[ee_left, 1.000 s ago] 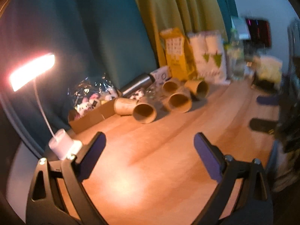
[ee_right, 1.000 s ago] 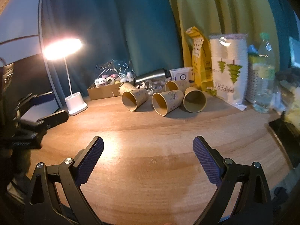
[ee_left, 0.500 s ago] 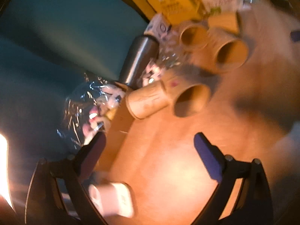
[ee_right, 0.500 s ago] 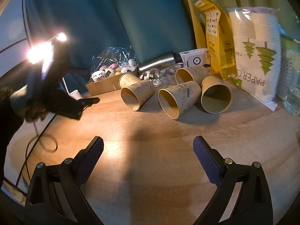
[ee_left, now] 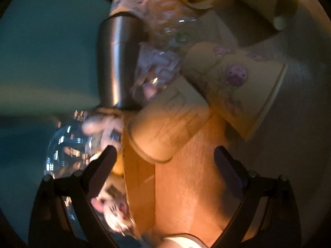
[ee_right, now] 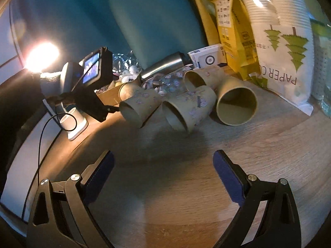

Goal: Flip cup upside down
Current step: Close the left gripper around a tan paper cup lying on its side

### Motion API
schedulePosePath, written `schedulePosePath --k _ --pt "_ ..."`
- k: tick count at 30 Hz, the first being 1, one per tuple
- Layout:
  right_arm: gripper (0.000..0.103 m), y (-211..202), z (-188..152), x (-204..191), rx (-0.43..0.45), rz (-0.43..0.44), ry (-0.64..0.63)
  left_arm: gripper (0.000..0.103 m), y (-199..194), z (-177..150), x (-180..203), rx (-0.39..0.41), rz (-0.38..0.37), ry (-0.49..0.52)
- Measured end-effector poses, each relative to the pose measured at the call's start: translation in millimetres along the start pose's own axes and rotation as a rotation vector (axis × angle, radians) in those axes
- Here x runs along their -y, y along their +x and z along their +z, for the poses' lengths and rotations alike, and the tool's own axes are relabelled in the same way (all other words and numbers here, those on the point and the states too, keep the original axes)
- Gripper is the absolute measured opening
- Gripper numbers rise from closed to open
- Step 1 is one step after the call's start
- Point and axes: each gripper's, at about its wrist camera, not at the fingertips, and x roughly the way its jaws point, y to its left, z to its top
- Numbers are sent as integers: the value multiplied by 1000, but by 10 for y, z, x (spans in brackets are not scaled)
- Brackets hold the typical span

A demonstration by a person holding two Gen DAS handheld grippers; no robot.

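Observation:
Several brown paper cups lie on their sides on the wooden table. In the right wrist view the leftmost cup, a printed cup and a plain cup face the camera. My left gripper is open, rolled sideways, close in front of a cup's base; a printed cup lies to its right. The left gripper also shows in the right wrist view, its tips beside the leftmost cup. My right gripper is open and empty, back from the cups.
A steel flask, a cardboard box of wrapped trinkets, a yellow bag and a pack of paper cups stand behind. A lit lamp's white base stands at left by the table edge.
My left gripper has rolled sideways and moved in close to the leftmost cups. My right gripper has moved a little nearer the cups.

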Motion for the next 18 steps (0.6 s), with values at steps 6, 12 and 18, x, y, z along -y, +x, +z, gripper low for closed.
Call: schedulePosePath --k 6,12,18 --pt "98 -11 66 122 29 10 42 96 162 174 -40 -4 20 71" --pt "98 -4 77 139 32 26 49 95 426 172 -54 -46 2 110" --pt "98 8 23 149 27 25 62 93 429 120 -70 -30 9 107"
